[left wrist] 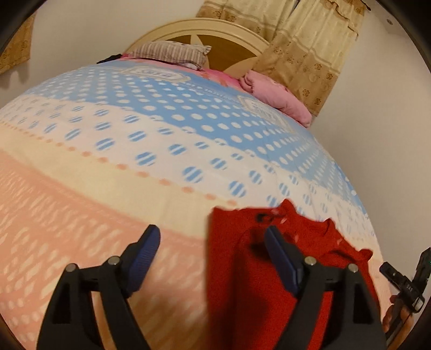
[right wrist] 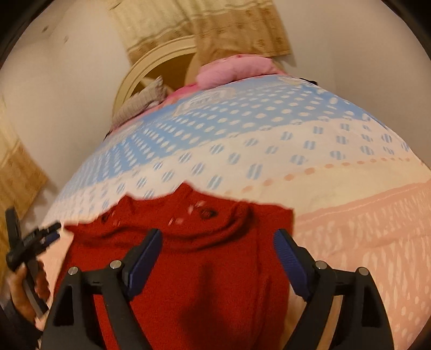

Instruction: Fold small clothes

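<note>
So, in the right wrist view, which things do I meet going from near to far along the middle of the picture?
Red garment → dotted bedspread → pink bundle → headboard → curtain.

A small red knit garment is lying on the bed's dotted bedspread, spreading across the lower middle of the right wrist view and sitting at the lower right of the left wrist view. Its upper edge is running uneven and wavy — with ruffled bits at the corners — and a curved neckline seam is showing near the top beside a couple of dark buttons. The fabric is looking thick, with soft creases running down its body.
</note>
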Action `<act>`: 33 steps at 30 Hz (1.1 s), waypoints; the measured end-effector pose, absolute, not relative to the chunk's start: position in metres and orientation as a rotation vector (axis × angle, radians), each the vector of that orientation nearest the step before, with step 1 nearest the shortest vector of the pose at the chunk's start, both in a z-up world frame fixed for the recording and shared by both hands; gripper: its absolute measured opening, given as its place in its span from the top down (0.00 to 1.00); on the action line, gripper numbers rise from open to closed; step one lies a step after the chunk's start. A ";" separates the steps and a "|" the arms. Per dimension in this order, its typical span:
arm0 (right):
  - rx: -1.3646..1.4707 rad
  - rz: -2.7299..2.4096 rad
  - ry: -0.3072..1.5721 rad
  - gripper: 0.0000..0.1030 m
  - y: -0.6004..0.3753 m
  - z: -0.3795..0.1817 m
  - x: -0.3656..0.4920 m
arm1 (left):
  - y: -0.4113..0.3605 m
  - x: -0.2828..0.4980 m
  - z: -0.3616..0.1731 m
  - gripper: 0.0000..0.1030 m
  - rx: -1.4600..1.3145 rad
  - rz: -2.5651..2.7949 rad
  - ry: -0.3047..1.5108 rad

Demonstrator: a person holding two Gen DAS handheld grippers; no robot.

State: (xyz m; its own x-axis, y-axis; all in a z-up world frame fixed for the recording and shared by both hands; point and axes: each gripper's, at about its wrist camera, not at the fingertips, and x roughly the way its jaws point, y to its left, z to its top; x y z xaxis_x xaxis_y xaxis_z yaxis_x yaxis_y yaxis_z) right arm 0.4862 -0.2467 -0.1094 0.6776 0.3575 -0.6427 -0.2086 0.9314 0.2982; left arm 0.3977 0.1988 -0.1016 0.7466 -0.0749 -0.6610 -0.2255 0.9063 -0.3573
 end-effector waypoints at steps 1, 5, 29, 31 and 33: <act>0.191 0.352 0.778 0.18 -0.240 -0.110 0.481 | 0.200 0.390 -0.105 0.20 -0.428 0.094 0.737; 0.110 0.468 0.881 0.18 -0.204 -0.120 0.473 | 0.190 0.371 -0.119 0.16 -0.347 0.117 0.772; 0.079 0.421 0.858 0.17 -0.200 -0.121 0.462 | 0.204 0.341 -0.146 0.06 -0.512 0.087 0.761; 0.103 0.400 0.837 0.17 -0.222 -0.118 0.443 | 0.204 0.328 -0.143 0.06 -0.522 0.088 0.739; 0.140 0.380 0.810 0.17 -0.250 -0.114 0.420 | 0.200 0.316 -0.140 0.06 -0.507 0.079 0.721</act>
State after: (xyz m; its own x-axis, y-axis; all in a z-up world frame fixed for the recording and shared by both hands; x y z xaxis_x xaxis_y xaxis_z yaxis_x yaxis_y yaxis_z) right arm 0.4197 -0.2503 -0.1143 0.6262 0.3827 -0.6792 -0.2769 0.9236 0.2650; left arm 0.3160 0.1999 -0.1402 0.7538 -0.1017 -0.6492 -0.2407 0.8765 -0.4169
